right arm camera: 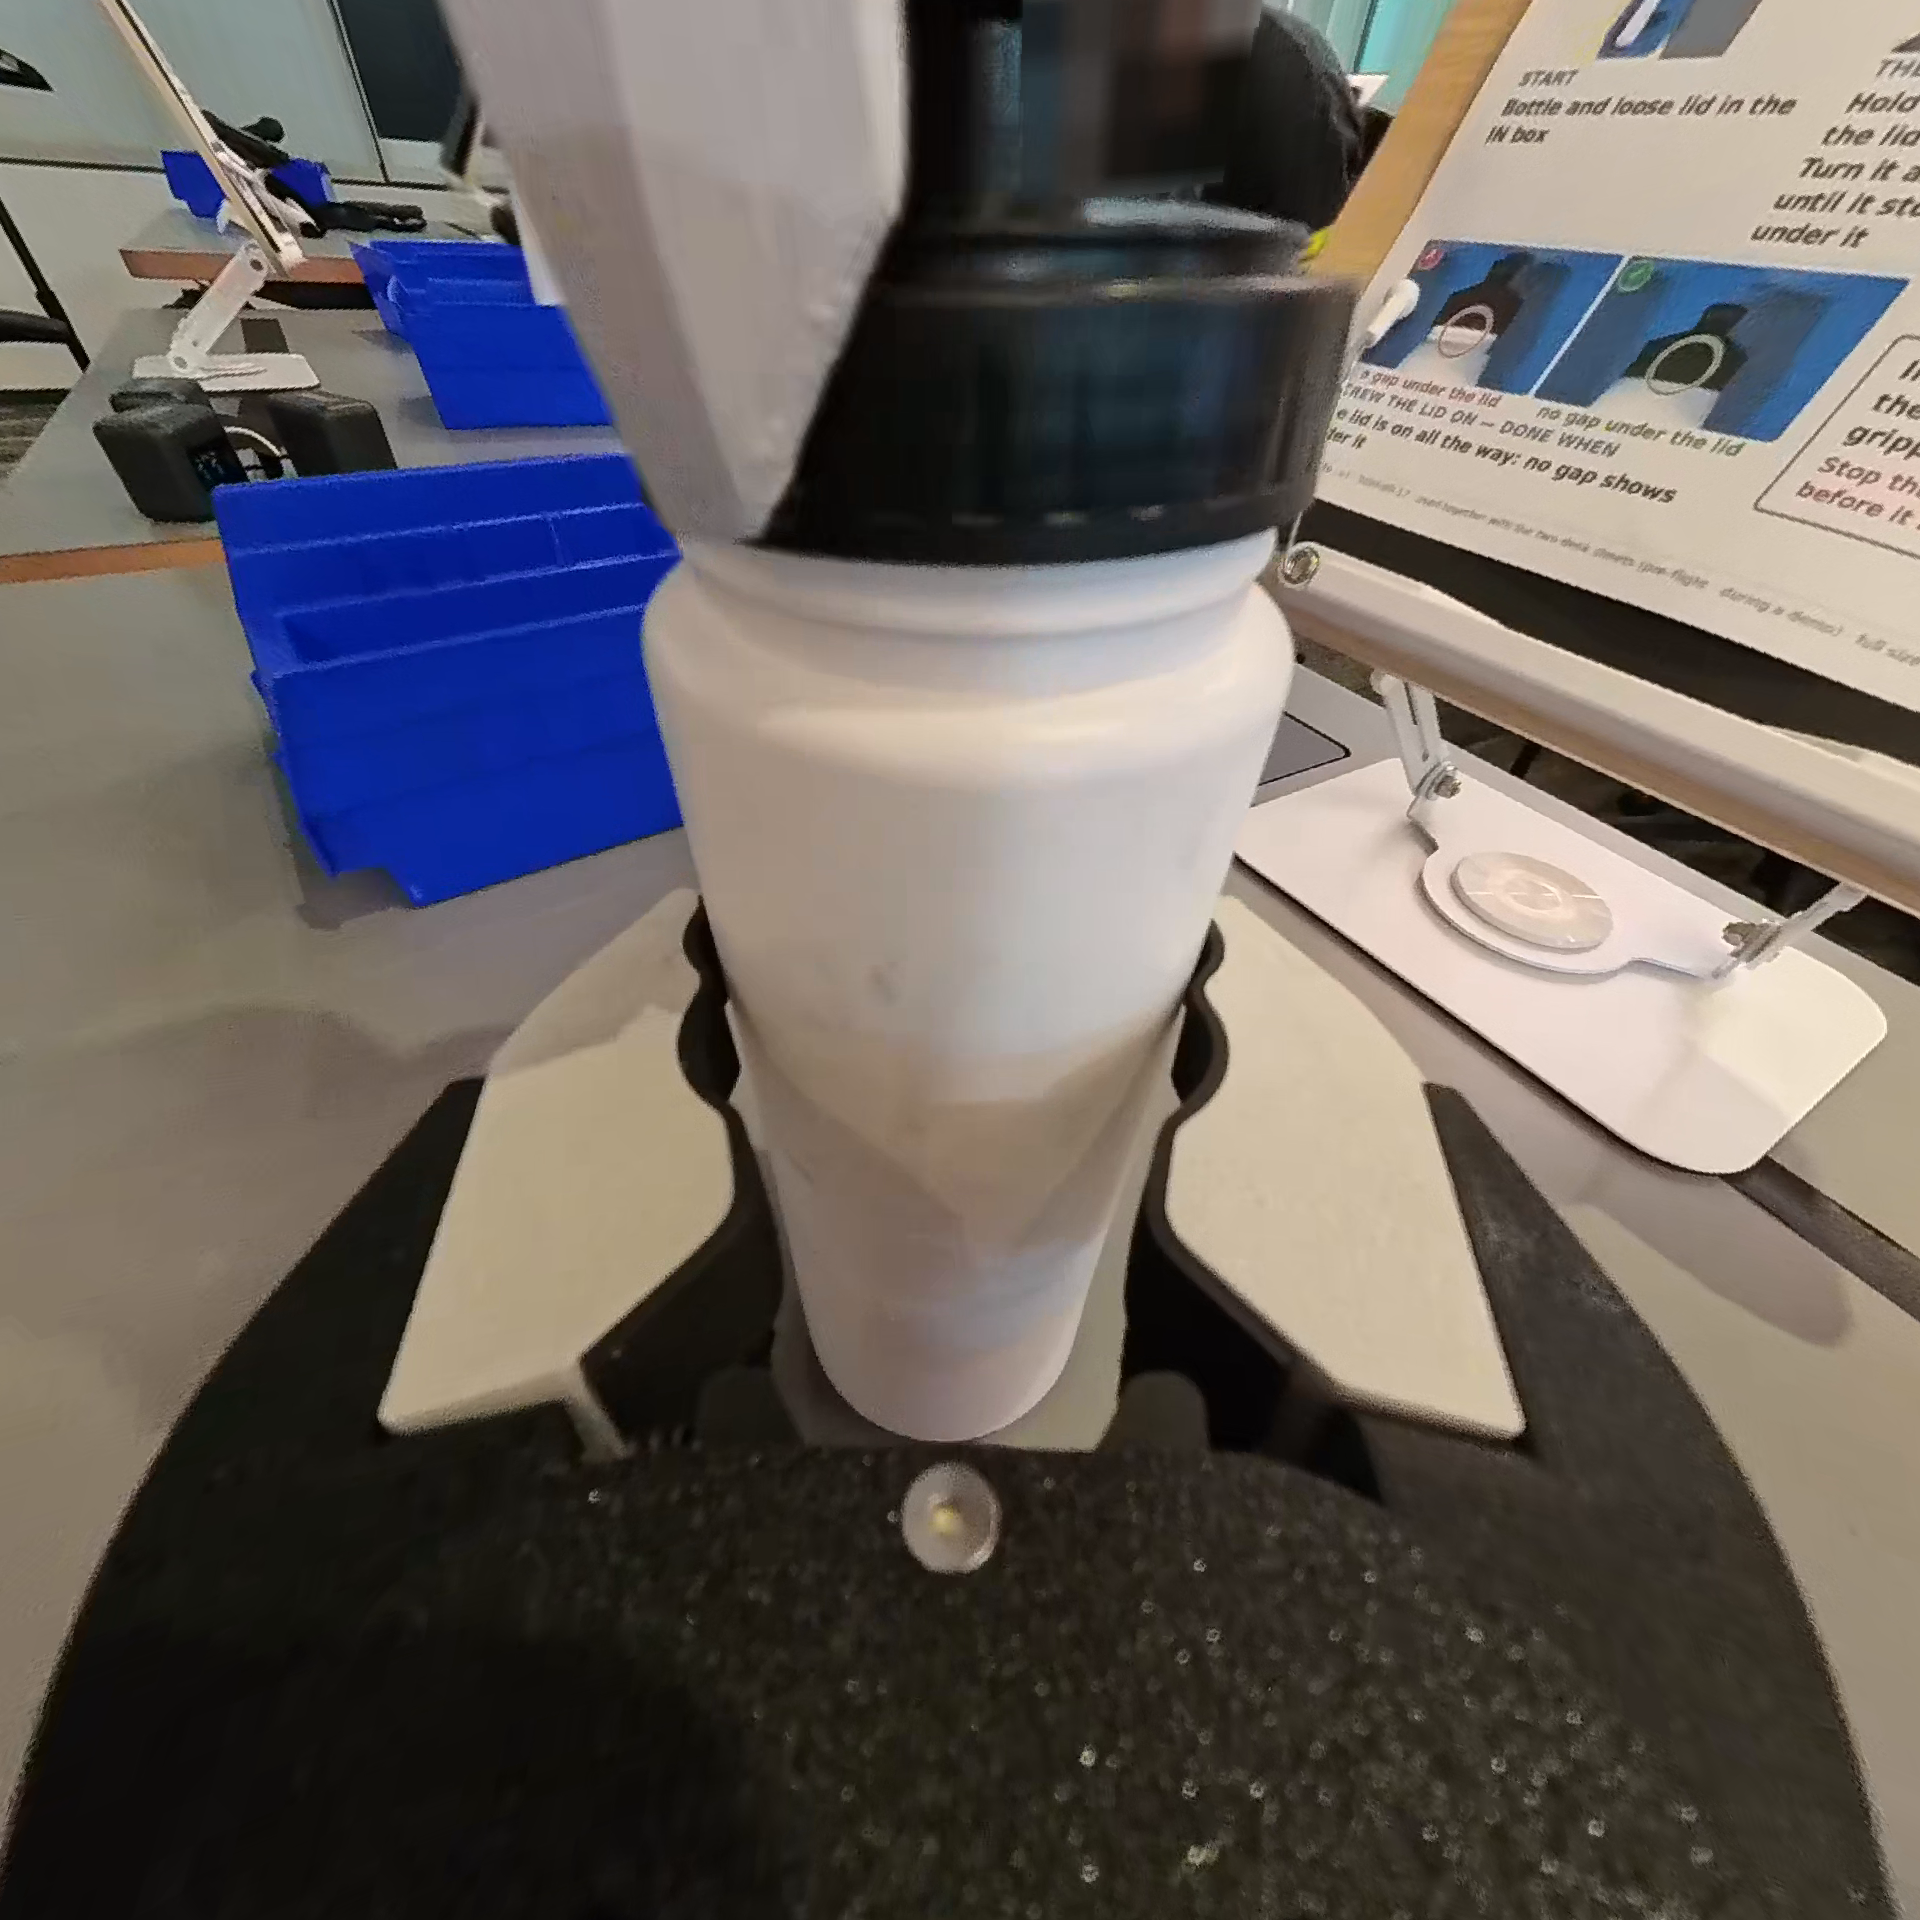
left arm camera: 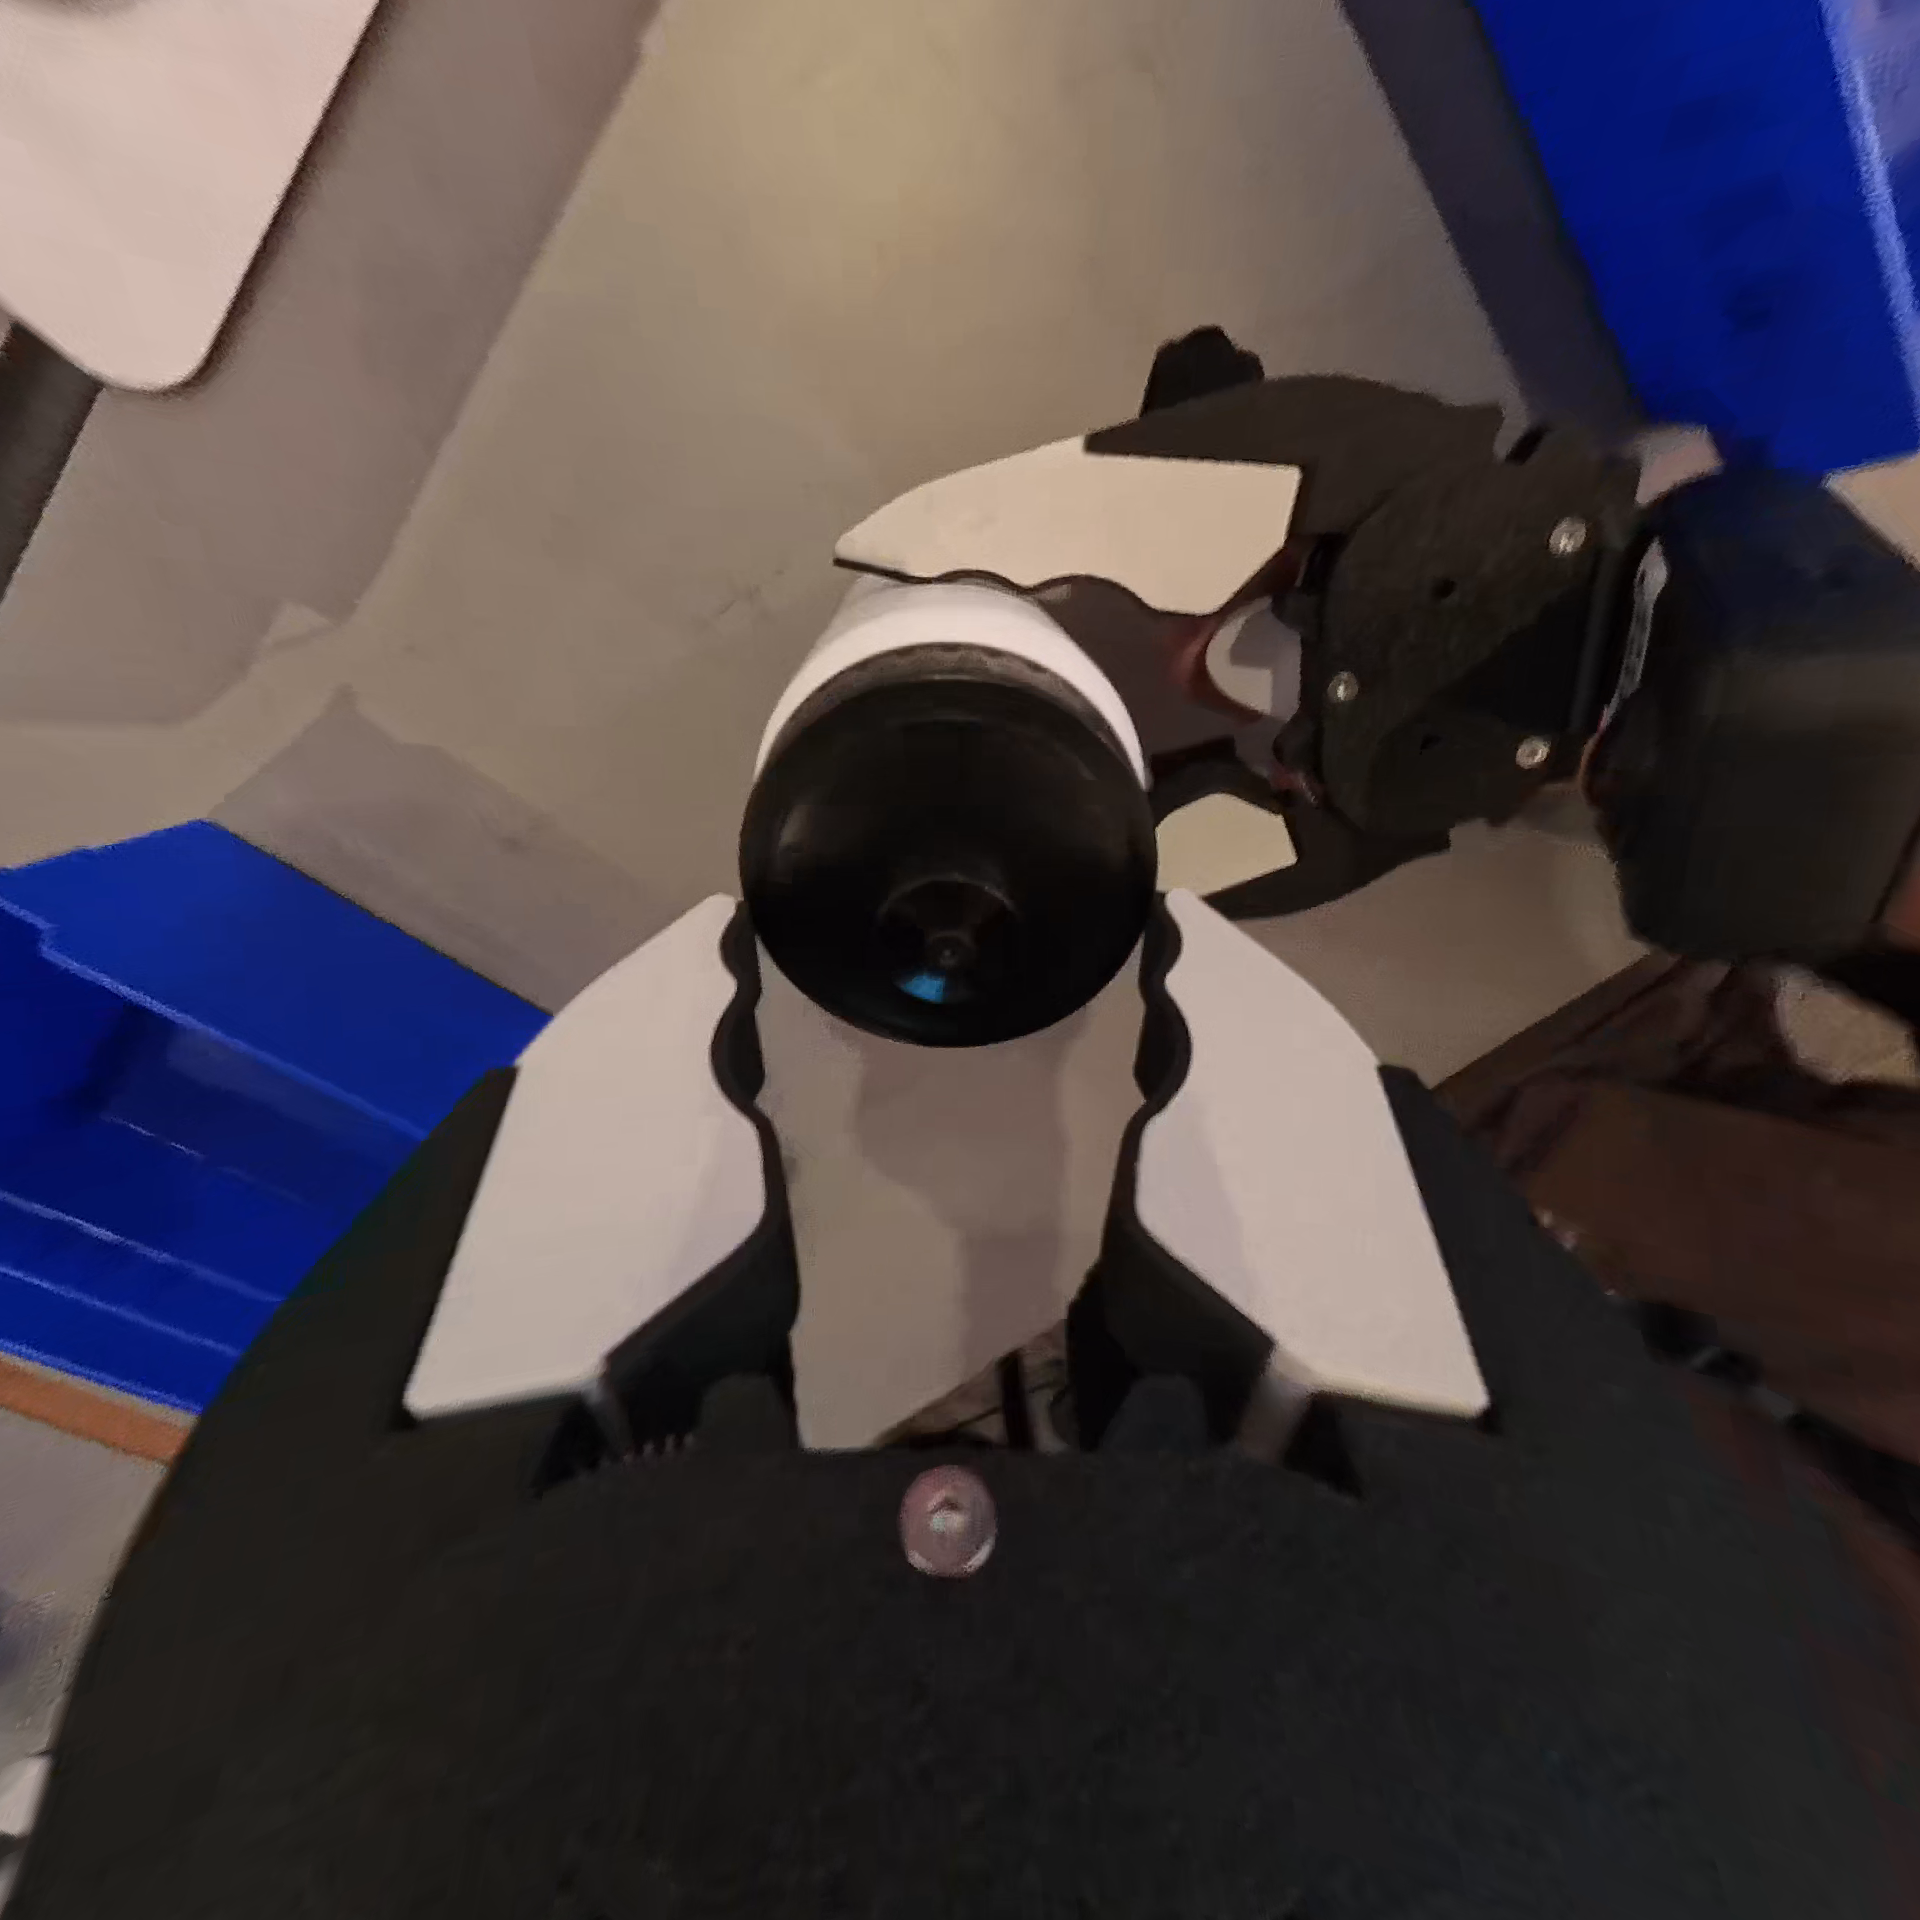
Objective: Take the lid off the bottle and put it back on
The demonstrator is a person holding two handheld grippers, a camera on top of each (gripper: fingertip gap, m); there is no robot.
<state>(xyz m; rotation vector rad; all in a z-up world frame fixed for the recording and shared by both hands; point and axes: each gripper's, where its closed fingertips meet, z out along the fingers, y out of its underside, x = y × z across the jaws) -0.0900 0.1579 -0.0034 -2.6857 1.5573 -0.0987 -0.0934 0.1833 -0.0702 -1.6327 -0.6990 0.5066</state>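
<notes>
A white bottle (right arm camera: 966,831) stands upright with its black lid (right arm camera: 1070,395) sitting on its neck. My right gripper (right arm camera: 951,966) is shut on the bottle's body, with a pad against each side. In the left wrist view I look down on the lid (left arm camera: 945,831), with the bottle's white shoulder (left arm camera: 935,634) behind it. My left gripper (left arm camera: 945,925) comes from above and is shut on the lid, its pads touching the rim on both sides. One of its white fingers (right arm camera: 727,260) lies along the lid's left side. The right gripper's fingers (left arm camera: 1091,509) flank the bottle from the right.
Blue bins (right arm camera: 447,665) stand to the left on the grey table (right arm camera: 156,1039), with more behind. A blue bin (left arm camera: 208,1091) lies left below, and another blue bin (left arm camera: 1714,208) shows at the upper right. An instruction board (right arm camera: 1662,312) on a white stand (right arm camera: 1558,987) is at the right.
</notes>
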